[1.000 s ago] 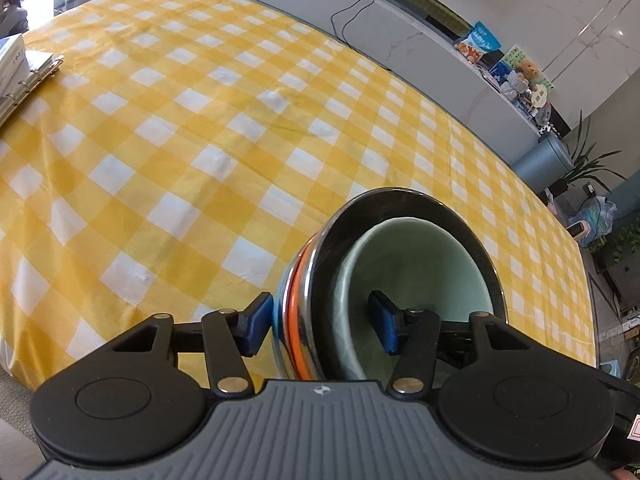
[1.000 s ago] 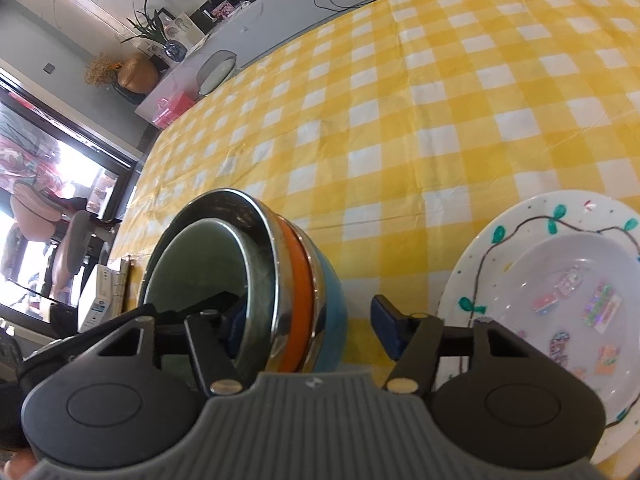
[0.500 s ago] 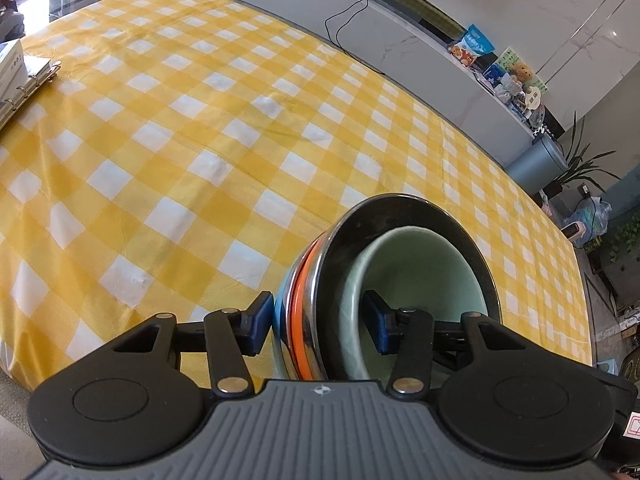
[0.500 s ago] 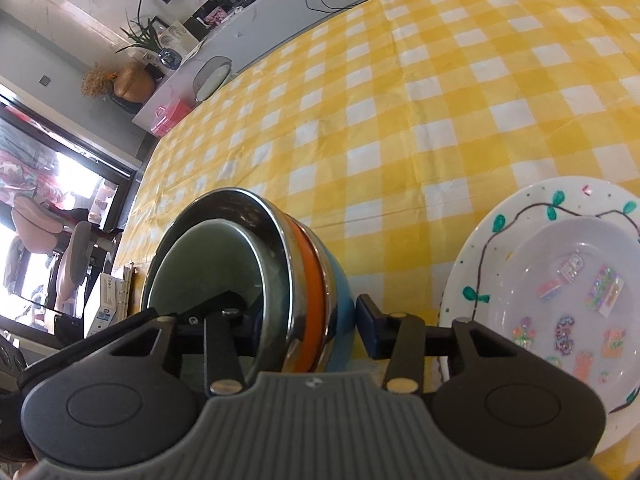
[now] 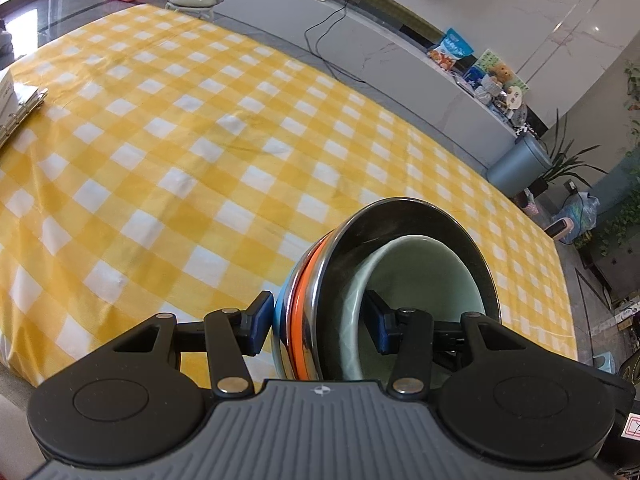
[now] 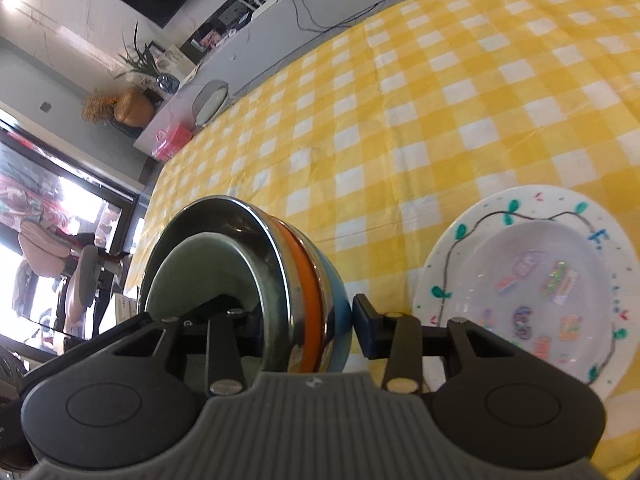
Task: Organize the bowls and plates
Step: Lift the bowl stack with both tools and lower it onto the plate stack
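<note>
Both grippers, left gripper [image 5: 316,326] and right gripper [image 6: 296,322], clamp a nested bowl stack [image 5: 400,272] tipped on edge, mouth facing three o'clock in the left view, above the checked bench [image 5: 200,152].

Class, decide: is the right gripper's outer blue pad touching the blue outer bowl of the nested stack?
Touching. In the right wrist view, the right gripper has just been closing, and its outer blue pad presses the blue outer bowl with no gap visible.

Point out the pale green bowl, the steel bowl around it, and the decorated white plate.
Pale green ceramic bowl [image 5: 424,280]: left wrist view, inner wall.
Shiny steel bowl [image 5: 404,220]: left wrist view, inner wall near rim.
Decorated white plate [image 6: 484,216]: right wrist view, upper rim.
</note>
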The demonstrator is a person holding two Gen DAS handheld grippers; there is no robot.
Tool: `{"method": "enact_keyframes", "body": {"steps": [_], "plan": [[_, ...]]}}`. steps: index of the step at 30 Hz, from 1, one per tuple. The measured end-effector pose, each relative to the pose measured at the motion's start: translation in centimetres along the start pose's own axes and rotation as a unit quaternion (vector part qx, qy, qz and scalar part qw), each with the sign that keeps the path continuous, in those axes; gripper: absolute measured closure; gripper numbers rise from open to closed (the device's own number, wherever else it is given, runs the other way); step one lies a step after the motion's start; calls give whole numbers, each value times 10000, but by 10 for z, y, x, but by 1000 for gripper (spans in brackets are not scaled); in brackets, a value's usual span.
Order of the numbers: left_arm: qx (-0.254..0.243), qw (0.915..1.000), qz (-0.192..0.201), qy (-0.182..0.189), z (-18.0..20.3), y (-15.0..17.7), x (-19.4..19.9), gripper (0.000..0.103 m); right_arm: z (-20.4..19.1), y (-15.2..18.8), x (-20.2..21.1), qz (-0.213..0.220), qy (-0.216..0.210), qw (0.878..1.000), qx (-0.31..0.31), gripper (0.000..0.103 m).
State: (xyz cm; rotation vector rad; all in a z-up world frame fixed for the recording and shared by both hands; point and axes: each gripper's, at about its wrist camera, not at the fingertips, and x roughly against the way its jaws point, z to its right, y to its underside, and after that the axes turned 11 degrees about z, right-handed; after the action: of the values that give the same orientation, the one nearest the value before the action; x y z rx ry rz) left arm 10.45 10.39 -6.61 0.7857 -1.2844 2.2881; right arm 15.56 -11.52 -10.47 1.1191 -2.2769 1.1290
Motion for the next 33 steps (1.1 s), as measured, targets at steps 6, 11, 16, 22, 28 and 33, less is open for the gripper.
{"method": "enact_keyframes", "body": {"steps": [6, 11, 16, 22, 28, 33], "plan": [[-110, 9997, -8, 214, 31, 3, 5, 48, 12, -12, 32, 219, 83, 9997, -49, 63], [-206, 9988, -95, 429, 60, 11, 1, 48, 30, -24, 59, 395, 228, 9989, -133, 63], [-220, 9971, -297, 660, 85, 22, -11, 48, 51, -37, 80, 528, 445, 9974, -184, 63], [-228, 9956, -527, 745, 102, 37, -26, 48, 72, -40, 96, 527, 688, 9959, -277, 63], [-192, 9948, -722, 700, 101, 48, -38, 50, 92, -37, 93, 416, 801, 9951, -411, 63], [-260, 9950, -770, 574, 100, 51, -43, 50, 96, -33, 83, 324, 808, 9950, -482, 63]]}}
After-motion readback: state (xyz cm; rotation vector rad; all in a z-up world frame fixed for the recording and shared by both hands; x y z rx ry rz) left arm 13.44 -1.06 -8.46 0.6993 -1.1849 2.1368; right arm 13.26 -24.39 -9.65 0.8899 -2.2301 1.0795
